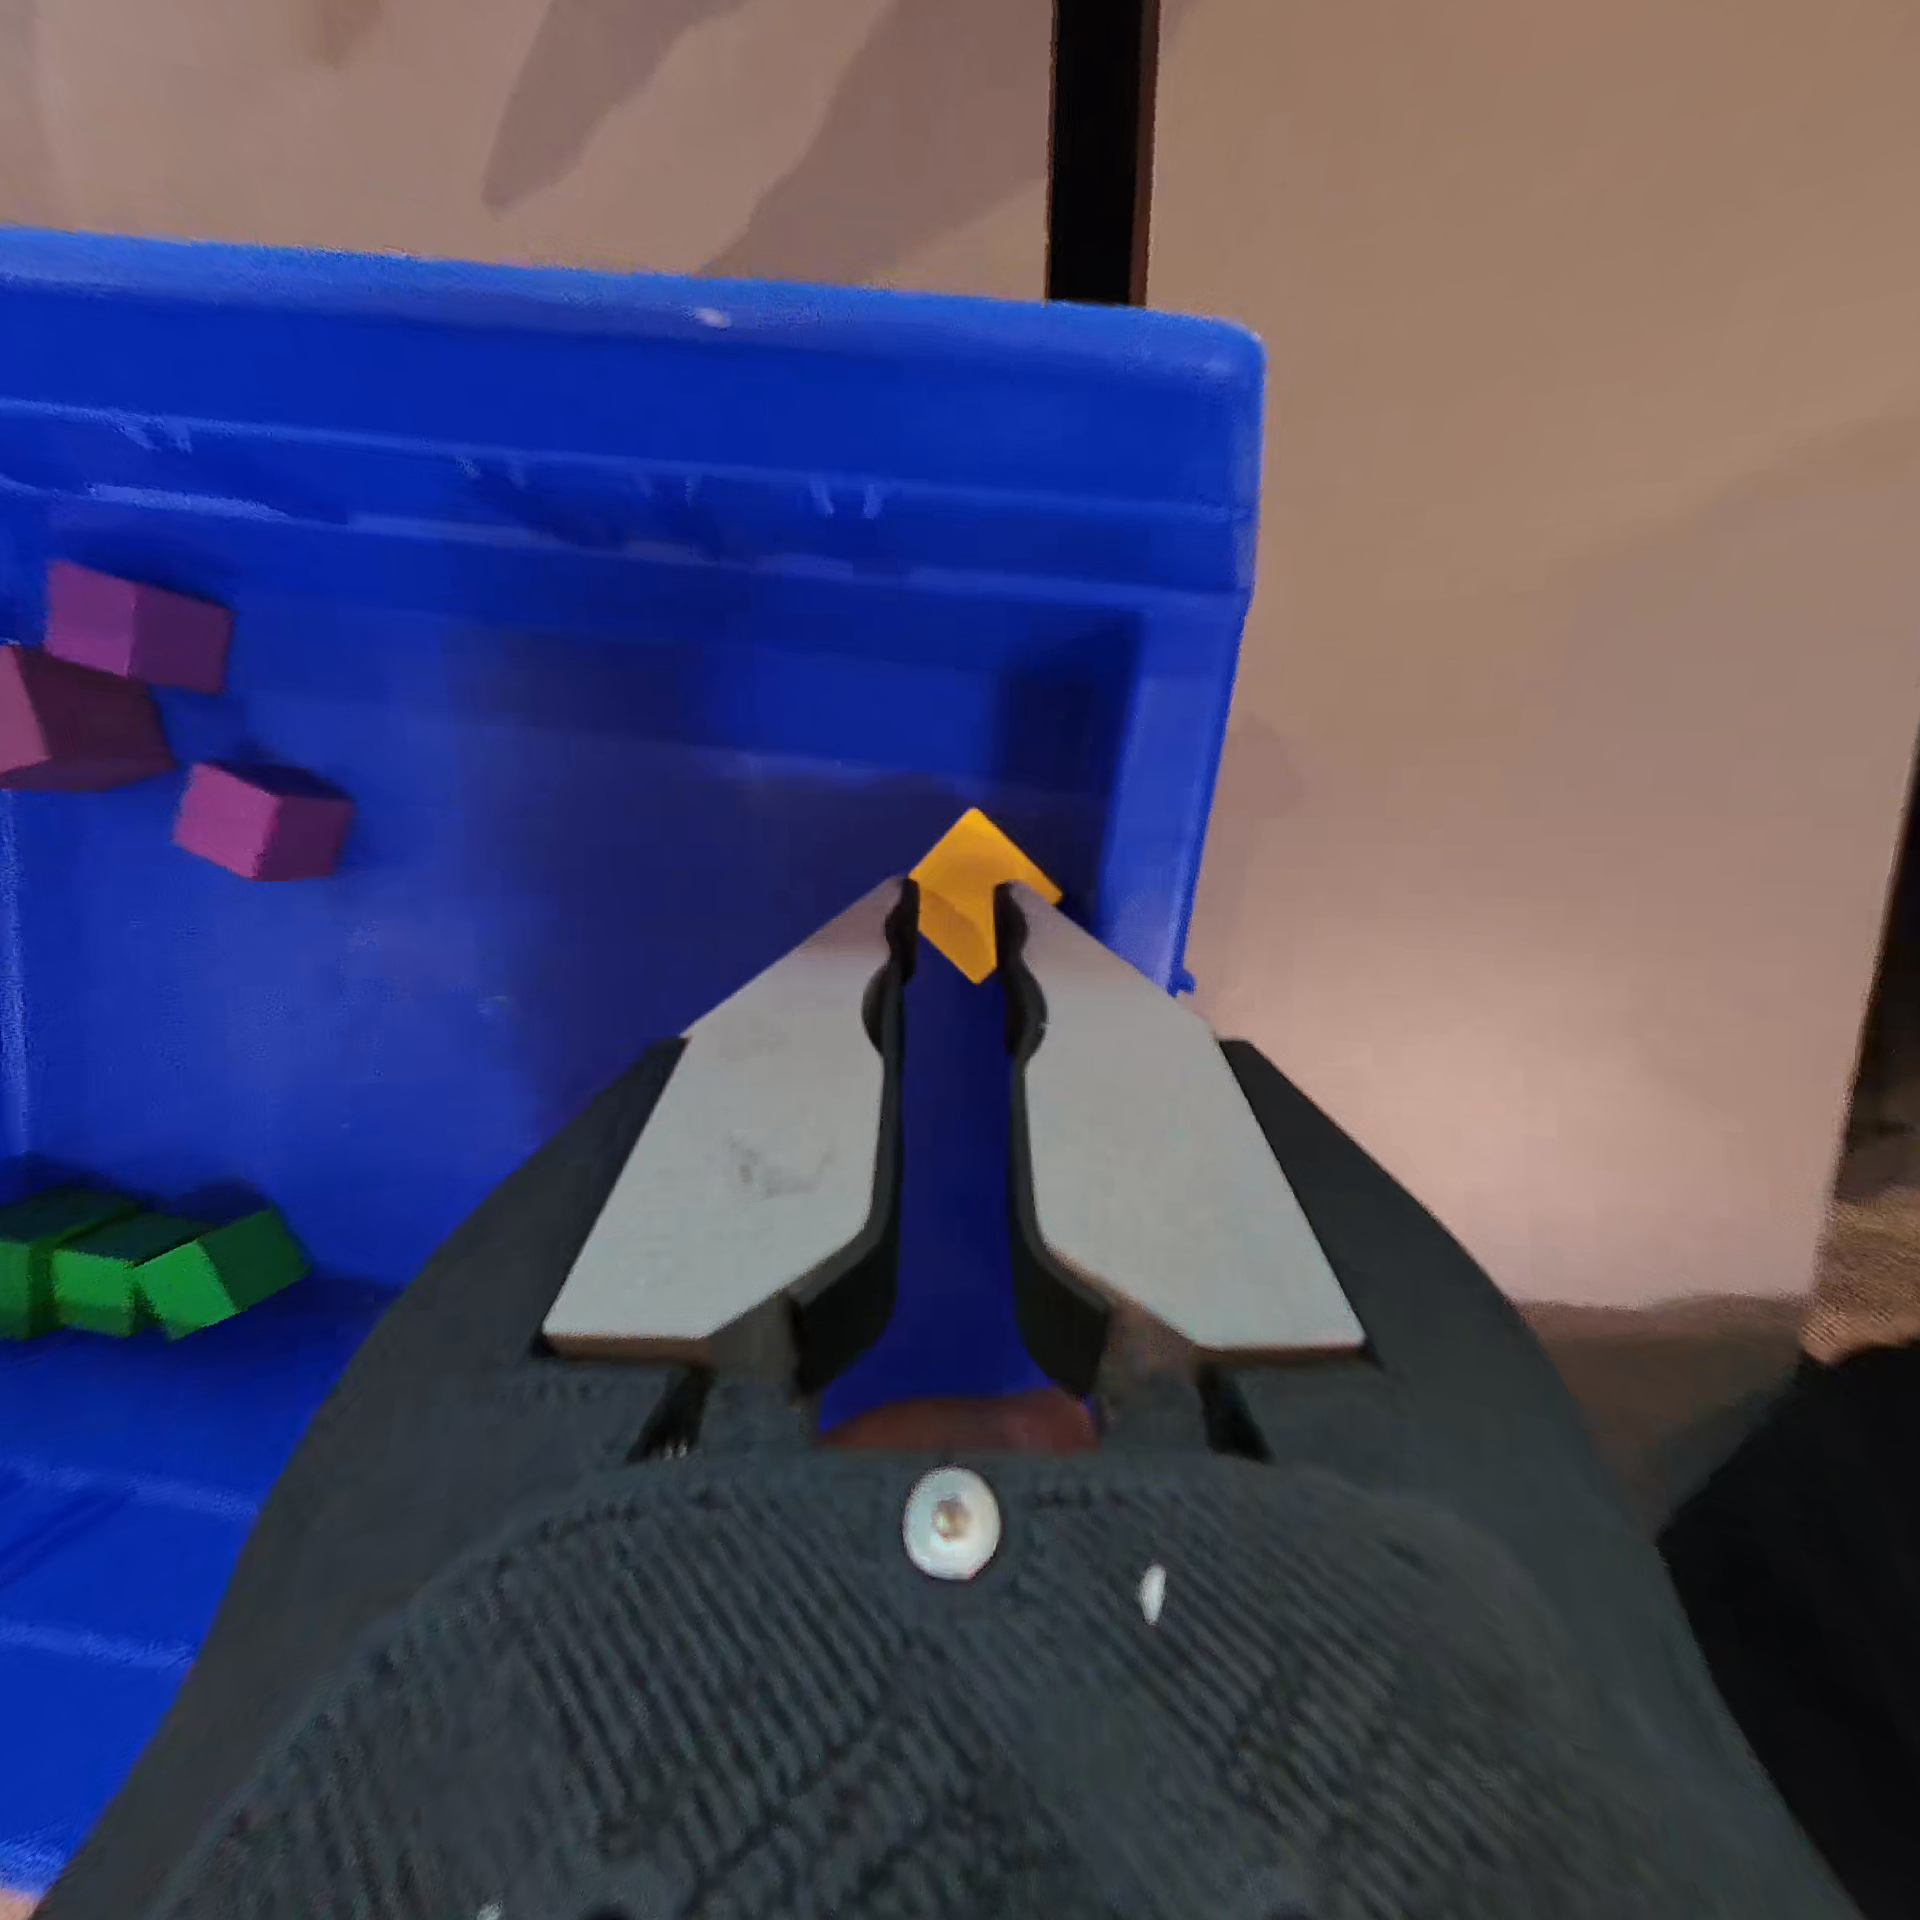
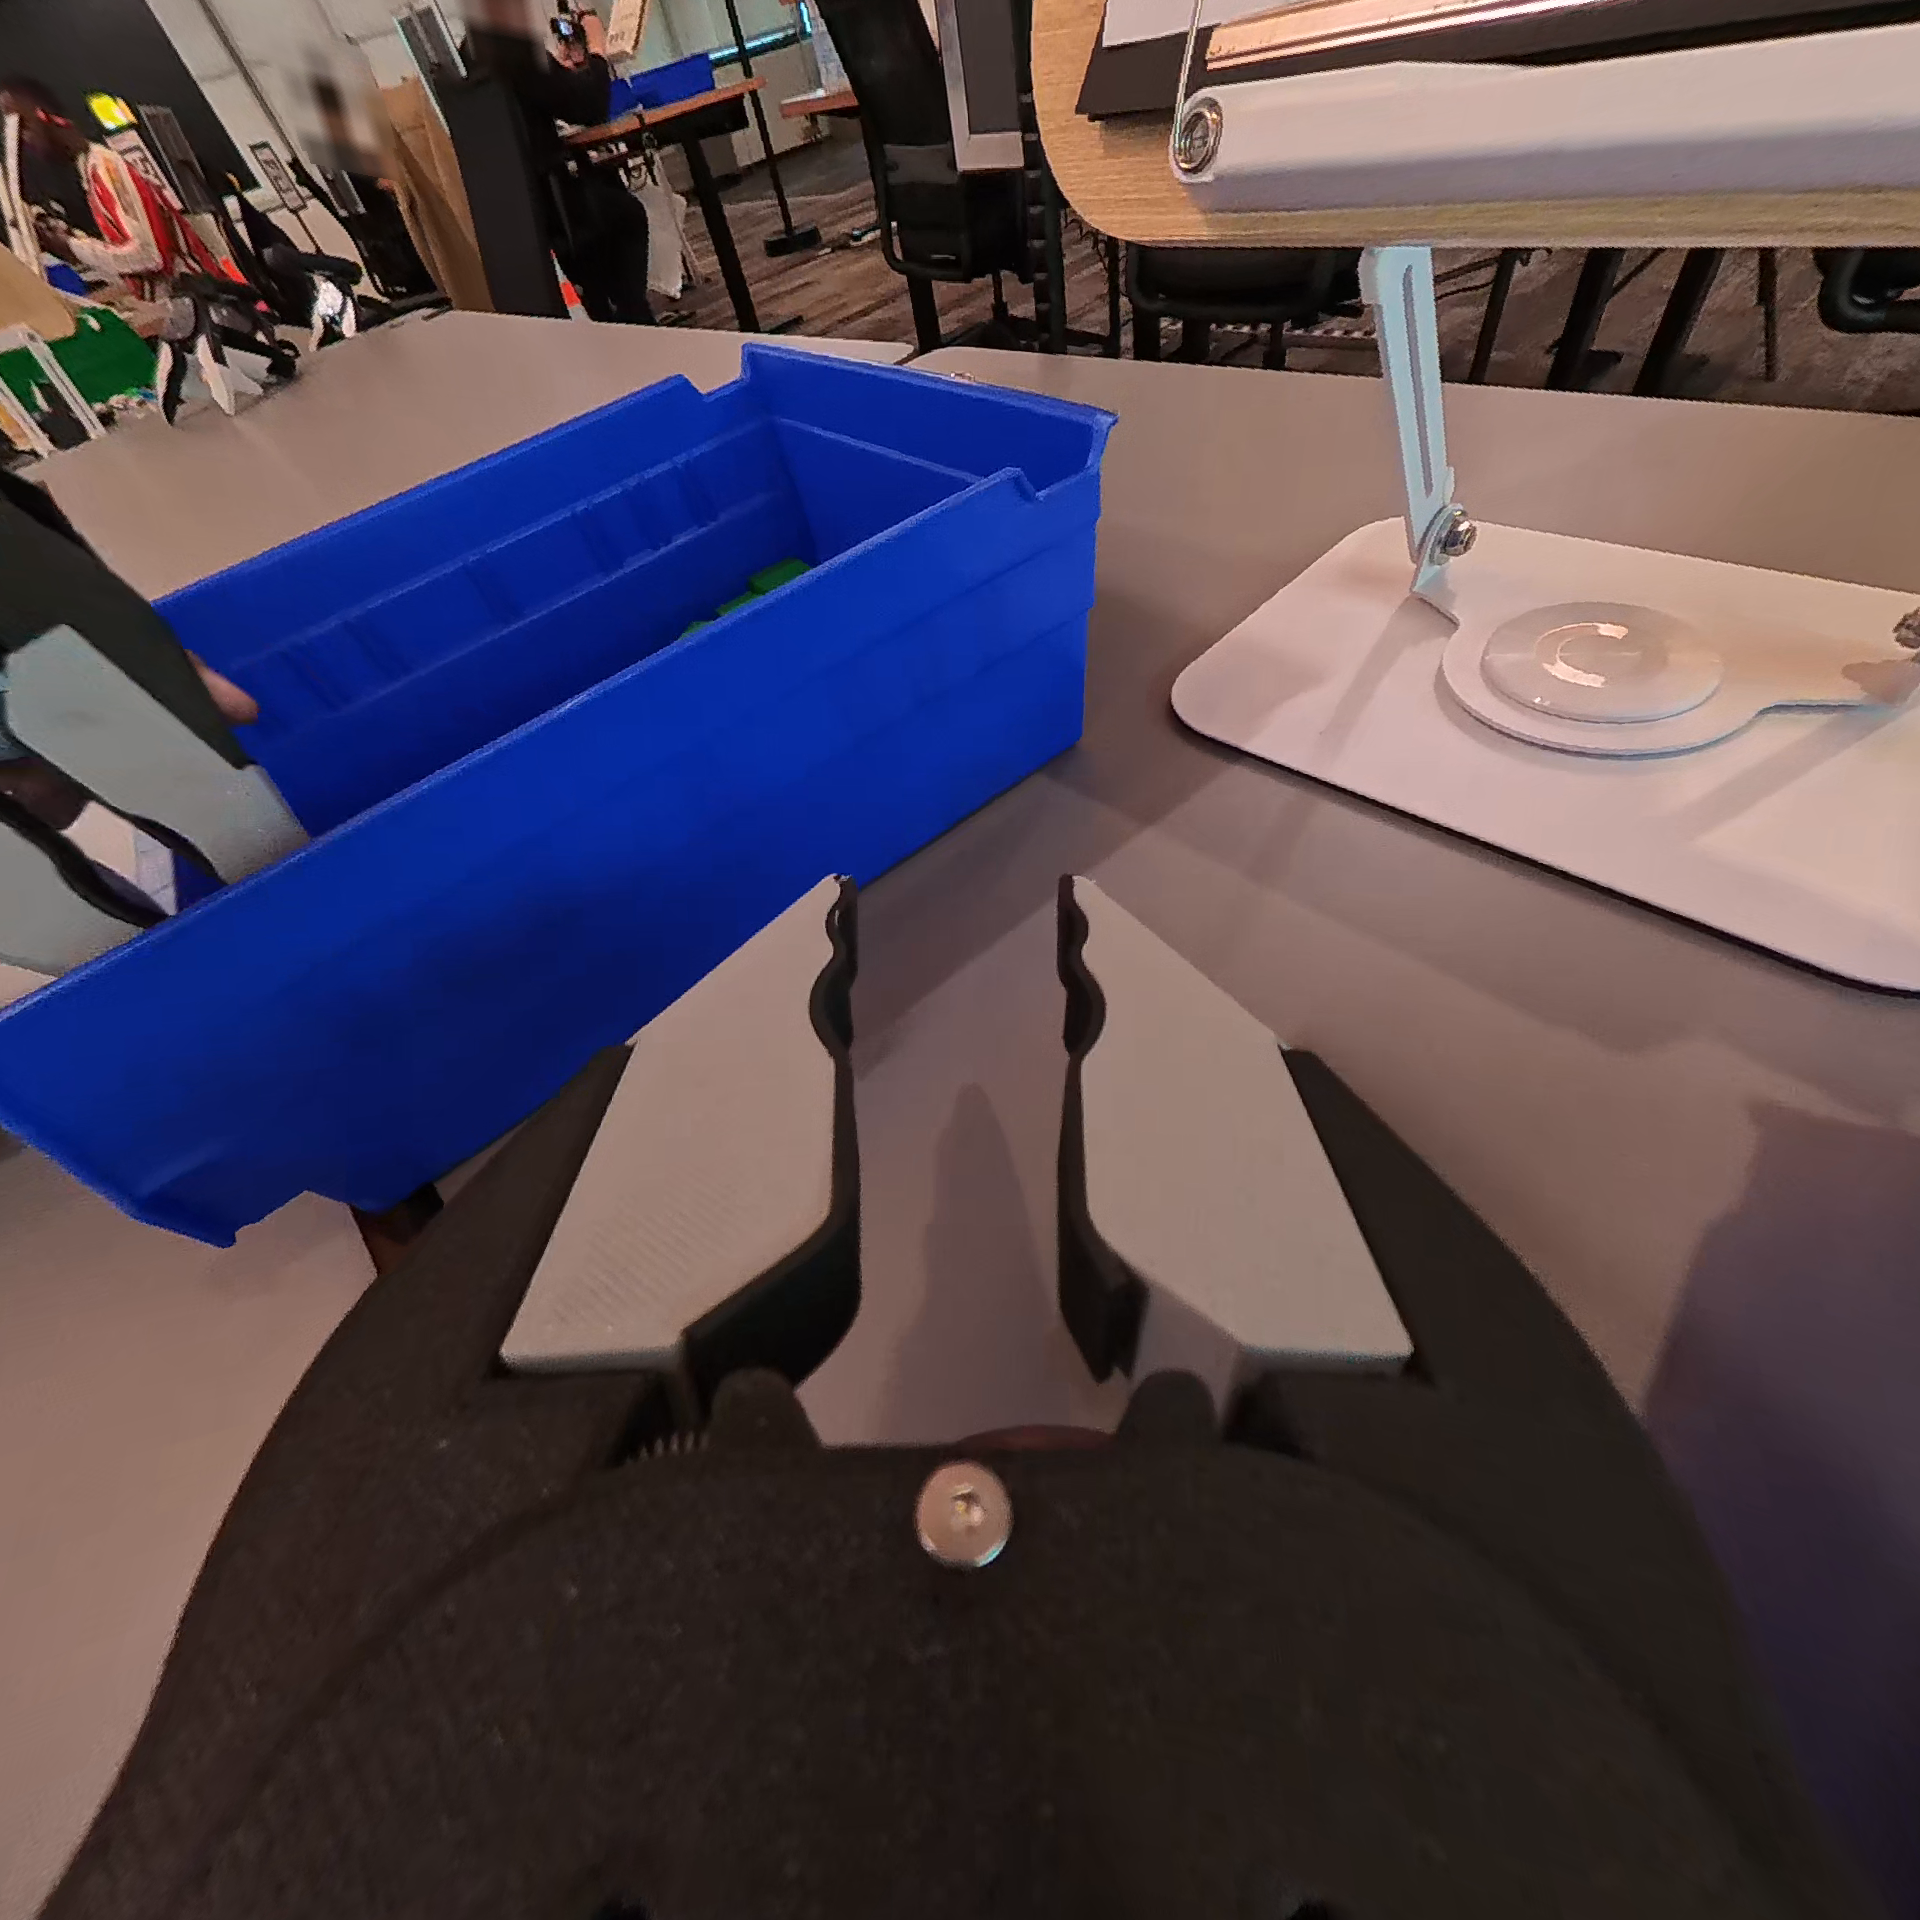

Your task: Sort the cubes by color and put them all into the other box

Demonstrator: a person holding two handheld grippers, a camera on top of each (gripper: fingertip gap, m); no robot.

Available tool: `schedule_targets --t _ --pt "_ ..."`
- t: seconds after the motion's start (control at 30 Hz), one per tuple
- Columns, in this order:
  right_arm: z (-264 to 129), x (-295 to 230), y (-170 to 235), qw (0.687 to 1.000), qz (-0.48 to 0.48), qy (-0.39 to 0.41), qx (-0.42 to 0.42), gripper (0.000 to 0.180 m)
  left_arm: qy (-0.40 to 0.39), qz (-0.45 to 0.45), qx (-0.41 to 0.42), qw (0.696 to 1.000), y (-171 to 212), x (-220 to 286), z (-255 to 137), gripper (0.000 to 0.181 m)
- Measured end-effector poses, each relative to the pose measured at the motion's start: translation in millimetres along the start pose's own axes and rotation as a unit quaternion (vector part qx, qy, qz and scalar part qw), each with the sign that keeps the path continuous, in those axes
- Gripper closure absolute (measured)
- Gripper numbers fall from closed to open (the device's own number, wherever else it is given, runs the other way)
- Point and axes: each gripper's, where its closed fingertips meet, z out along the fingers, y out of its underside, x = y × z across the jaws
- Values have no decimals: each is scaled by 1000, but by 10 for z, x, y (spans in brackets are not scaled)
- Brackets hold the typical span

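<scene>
In the left wrist view my left gripper point(image 1: 956, 904) is shut on an orange cube point(image 1: 975, 891) inside the blue box point(image 1: 727, 436), near its far right corner. Three purple cubes point(image 1: 260, 821) lie at the box's left. Green cubes point(image 1: 156, 1262) sit together at the lower left. In the right wrist view my right gripper point(image 2: 956, 904) is open and empty above the grey table point(image 2: 1299, 1018), just right of the blue box point(image 2: 644, 810). Green cubes point(image 2: 764, 592) show inside that box at its far end. The left gripper point(image 2: 114, 758) reaches into its near left end.
A white stand base point(image 2: 1621, 748) with a slanted arm sits on the table to the right of the box. A wooden shelf point(image 2: 1455, 125) hangs above it. People, chairs and desks stand far behind. A black post point(image 1: 1101, 145) rises behind the box.
</scene>
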Motion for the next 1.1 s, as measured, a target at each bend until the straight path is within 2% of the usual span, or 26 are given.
schedule_targets --t 0.03,0.23,0.3,0.4,0.53,0.67,0.8,1.1 --pt "-7 1 -10 1000 1 0 2 144 21 -6 -14 1000 27 15 2 168" --pt "-53 -15 -64 1000 2 -5 11 144 66 -28 -73 995 130 -2 18 160" --pt "-67 -30 -84 1000 2 -7 15 144 39 -36 -74 996 95 -92 100 142" --pt "-84 -51 -107 1000 0 -10 19 144 14 -21 -76 997 87 -122 260 149" --pt "-97 -69 -130 1000 -2 -12 22 144 -46 -7 -62 997 54 -256 250 131" --pt "-98 -67 -134 1000 -1 -13 22 144 -57 19 -33 998 -22 -254 267 133" --pt "-96 -59 -135 1000 0 -13 22 144 -52 40 -16 998 -84 -194 255 146" --pt "-91 -51 -135 1000 2 -13 22 145 -29 37 33 998 -164 -104 124 147"
